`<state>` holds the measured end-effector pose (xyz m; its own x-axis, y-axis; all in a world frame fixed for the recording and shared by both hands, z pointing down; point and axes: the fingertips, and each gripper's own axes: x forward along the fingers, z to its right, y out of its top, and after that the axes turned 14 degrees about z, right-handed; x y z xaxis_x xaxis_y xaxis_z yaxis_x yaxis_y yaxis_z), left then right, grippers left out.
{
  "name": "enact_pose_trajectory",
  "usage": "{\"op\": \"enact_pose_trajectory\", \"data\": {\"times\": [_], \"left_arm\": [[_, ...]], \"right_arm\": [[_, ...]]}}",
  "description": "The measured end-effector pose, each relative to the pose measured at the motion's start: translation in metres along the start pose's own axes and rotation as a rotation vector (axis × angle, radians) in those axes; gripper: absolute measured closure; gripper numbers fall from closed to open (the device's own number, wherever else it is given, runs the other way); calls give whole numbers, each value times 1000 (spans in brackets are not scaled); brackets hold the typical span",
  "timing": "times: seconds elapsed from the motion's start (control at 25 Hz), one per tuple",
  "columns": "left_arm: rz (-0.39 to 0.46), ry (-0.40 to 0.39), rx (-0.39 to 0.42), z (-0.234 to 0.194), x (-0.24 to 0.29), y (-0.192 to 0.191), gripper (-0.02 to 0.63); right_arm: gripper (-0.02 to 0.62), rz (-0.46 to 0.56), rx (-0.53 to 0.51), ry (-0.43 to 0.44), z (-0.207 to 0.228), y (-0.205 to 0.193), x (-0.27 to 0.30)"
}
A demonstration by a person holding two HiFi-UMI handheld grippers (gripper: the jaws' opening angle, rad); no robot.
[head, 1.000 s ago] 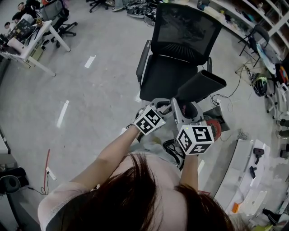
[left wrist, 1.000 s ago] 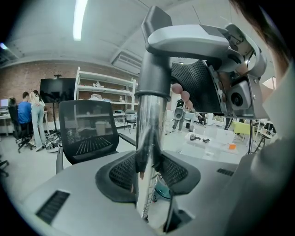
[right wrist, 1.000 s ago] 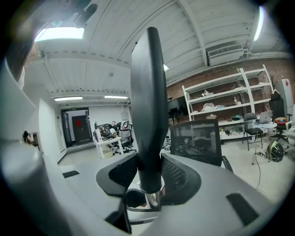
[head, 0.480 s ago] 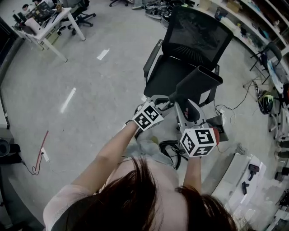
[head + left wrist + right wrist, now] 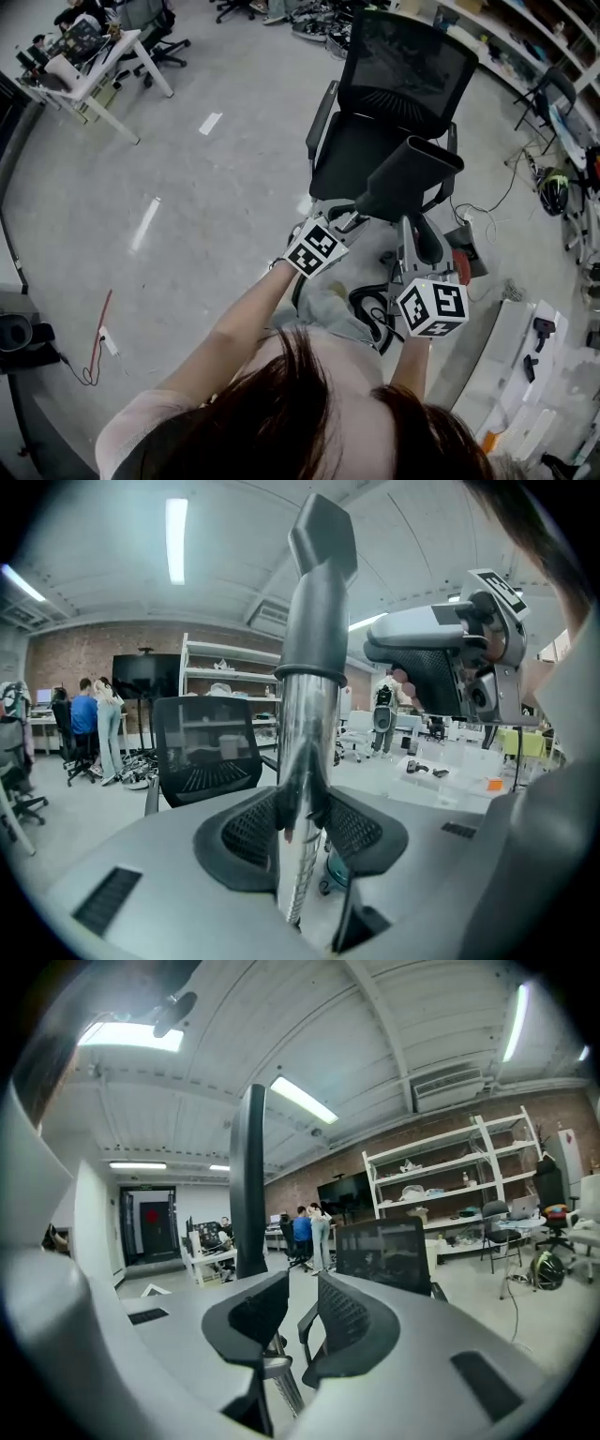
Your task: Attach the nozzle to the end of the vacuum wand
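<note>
Fingers [image 5: 246, 829] of the left gripper [image 5: 302, 810] clamp the wand [image 5: 305, 733], which has the nozzle [image 5: 319, 602] on its end. The right gripper [image 5: 302, 1299], its fingers just narrowed, holds nothing. Both forearms [image 5: 230, 328] reach forward.

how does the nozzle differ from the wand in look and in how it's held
The nozzle is dark matte plastic; the wand is shiny bare metal. The nozzle widens to an angled open mouth, while the wand is a plain straight tube. The wand is clamped in the left gripper; the nozzle stands above it, gripped by nothing. Both run along one line, the nozzle's collar over the wand's top end.
</note>
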<state>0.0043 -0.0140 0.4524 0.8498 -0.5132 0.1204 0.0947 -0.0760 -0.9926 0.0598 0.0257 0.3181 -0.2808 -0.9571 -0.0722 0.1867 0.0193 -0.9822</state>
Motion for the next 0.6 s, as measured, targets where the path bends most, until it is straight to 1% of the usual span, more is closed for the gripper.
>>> {"op": "enact_pose_trajectory", "data": {"times": [0.16, 0.44, 0.6], "left_arm": [[7, -16, -8, -1, -25, 2, 448], [32, -38, -28, -10, -66, 3, 448], [31, -55, -35, -13, -78, 6, 448]], "right_arm": [[488, 16, 1, -80, -24, 3, -21], [500, 26, -2, -166, -79, 0, -57], [509, 48, 36, -232, -97, 0, -75]]}}
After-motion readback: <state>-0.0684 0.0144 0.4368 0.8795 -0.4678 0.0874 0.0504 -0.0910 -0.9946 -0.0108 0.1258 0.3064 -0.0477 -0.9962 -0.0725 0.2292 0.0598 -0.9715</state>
